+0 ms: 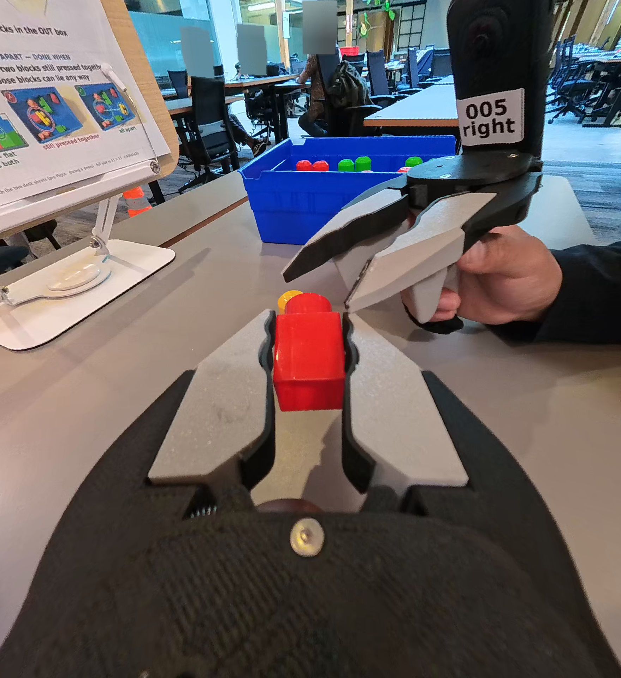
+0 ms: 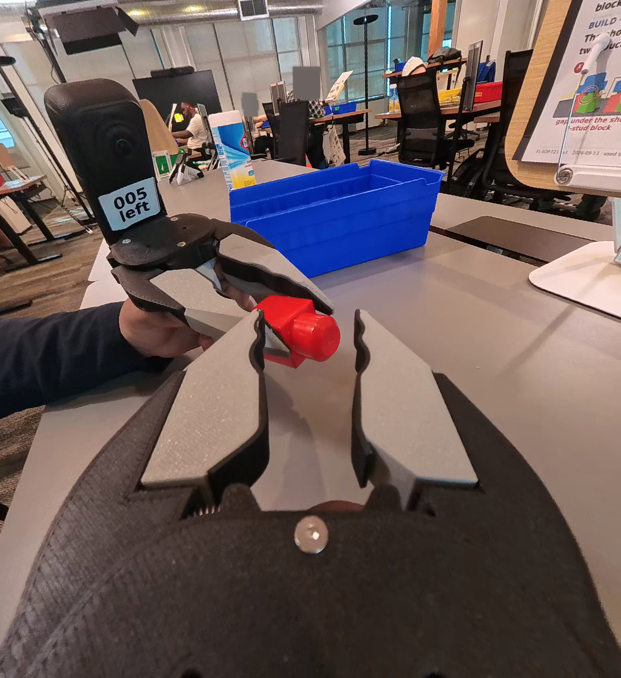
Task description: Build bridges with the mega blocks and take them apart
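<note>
My left gripper [image 1: 308, 318] is shut on a red one-stud mega block [image 1: 309, 361] and holds it above the grey table [image 1: 155, 367], stud pointing forward. A yellow piece [image 1: 286, 299] peeks out behind the red stud; I cannot tell what it is. My right gripper [image 2: 307, 318] is open and empty. In the left wrist view its tips [image 1: 316, 290] hang just beyond the red block's stud. The right wrist view shows the left gripper [image 2: 311, 332] holding the red block [image 2: 283, 312], stud aimed at the gap between my right fingers.
A blue bin [image 1: 301, 205] holding red and green blocks stands behind the right gripper. An empty blue bin [image 2: 338, 227] stands behind the left gripper, with a wipes canister [image 2: 232, 146] beyond it. An instruction sheet on a white stand [image 1: 63, 279] [image 2: 595, 279] stands at the table's side. My left and right fingertips are right by each other.
</note>
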`<state>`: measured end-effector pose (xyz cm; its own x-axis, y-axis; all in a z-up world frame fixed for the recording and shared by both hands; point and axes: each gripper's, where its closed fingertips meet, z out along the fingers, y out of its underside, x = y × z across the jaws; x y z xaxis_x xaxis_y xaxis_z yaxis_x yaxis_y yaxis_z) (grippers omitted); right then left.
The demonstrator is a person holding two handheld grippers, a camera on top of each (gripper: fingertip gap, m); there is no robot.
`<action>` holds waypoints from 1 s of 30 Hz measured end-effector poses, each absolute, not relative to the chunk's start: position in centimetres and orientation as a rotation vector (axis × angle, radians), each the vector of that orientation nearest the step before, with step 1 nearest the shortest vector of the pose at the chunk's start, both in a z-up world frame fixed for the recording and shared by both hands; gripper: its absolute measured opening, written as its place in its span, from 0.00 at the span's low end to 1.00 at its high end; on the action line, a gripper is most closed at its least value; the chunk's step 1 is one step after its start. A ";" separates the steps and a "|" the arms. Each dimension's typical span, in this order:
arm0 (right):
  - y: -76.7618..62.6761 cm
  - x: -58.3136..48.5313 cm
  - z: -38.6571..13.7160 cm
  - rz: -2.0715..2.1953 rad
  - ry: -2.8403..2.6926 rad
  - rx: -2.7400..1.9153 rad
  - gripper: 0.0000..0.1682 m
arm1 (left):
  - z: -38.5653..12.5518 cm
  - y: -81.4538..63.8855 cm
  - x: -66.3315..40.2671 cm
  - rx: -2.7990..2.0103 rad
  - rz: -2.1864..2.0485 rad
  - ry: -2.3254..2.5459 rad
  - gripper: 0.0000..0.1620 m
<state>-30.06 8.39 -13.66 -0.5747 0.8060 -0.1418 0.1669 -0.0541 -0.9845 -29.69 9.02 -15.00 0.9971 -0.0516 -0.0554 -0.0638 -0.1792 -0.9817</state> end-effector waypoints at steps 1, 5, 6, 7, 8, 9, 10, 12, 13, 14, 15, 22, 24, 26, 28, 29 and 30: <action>8.4 -30.1 -13.7 1.675 -1.727 -1.035 0.27 | -15.0 9.0 -29.7 -1.753 0.007 0.085 0.21; 8.4 -30.0 -13.5 1.677 -1.719 -1.028 0.27 | -14.8 9.0 -29.7 -1.741 0.002 0.078 0.21; 8.5 -30.0 -13.4 1.676 -1.716 -1.026 0.27 | -14.8 9.0 -29.7 -1.737 -0.006 0.074 0.21; 8.5 -30.0 -13.4 1.673 -1.713 -1.025 0.27 | -14.7 9.0 -29.7 -1.736 -0.026 0.069 0.21; 8.6 -30.0 -13.3 1.671 -1.707 -1.023 0.27 | -14.7 9.0 -29.7 -1.734 -0.050 0.063 0.21; 8.7 -30.0 -13.2 1.672 -1.704 -1.022 0.27 | -14.7 8.9 -29.7 -1.730 -0.070 0.054 0.21; 8.8 -30.0 -13.2 1.673 -1.702 -1.025 0.27 | -14.6 8.9 -29.8 -1.723 -0.081 0.042 0.21; 8.9 -30.0 -13.2 1.680 -1.696 -1.030 0.27 | -14.6 8.8 -30.1 -1.722 -0.090 0.026 0.21; 9.0 -30.0 -13.2 1.683 -1.696 -1.031 0.28 | -14.7 8.8 -30.2 -1.722 -0.085 0.021 0.21; 9.0 -30.0 -13.2 1.685 -1.697 -1.032 0.28 | -14.6 8.8 -30.3 -1.721 -0.081 0.022 0.21; 9.0 -30.0 -13.2 1.687 -1.698 -1.033 0.28 | -14.6 8.8 -30.2 -1.721 -0.079 0.024 0.21; 8.4 -29.9 -13.5 1.703 -1.740 -1.028 0.31 | -14.7 8.9 -29.4 -1.725 -0.072 0.076 0.21; 8.3 -29.8 -13.6 1.721 -1.748 -1.035 0.30 | -14.5 8.9 -29.6 -1.718 -0.034 0.077 0.21; 8.4 -29.8 -13.4 1.755 -1.741 -1.054 0.30 | -14.1 8.7 -29.5 -1.701 0.001 0.105 0.21; 8.8 -29.8 -13.0 1.799 -1.715 -1.076 0.30 | -13.7 8.6 -28.8 -1.683 0.011 0.156 0.21; 8.9 -29.7 -12.9 1.835 -1.707 -1.093 0.30 | -13.5 8.5 -28.4 -1.672 0.013 0.182 0.21; 8.9 -29.6 -12.8 1.888 -1.708 -1.112 0.30 | -13.3 8.4 -28.1 -1.656 0.030 0.208 0.21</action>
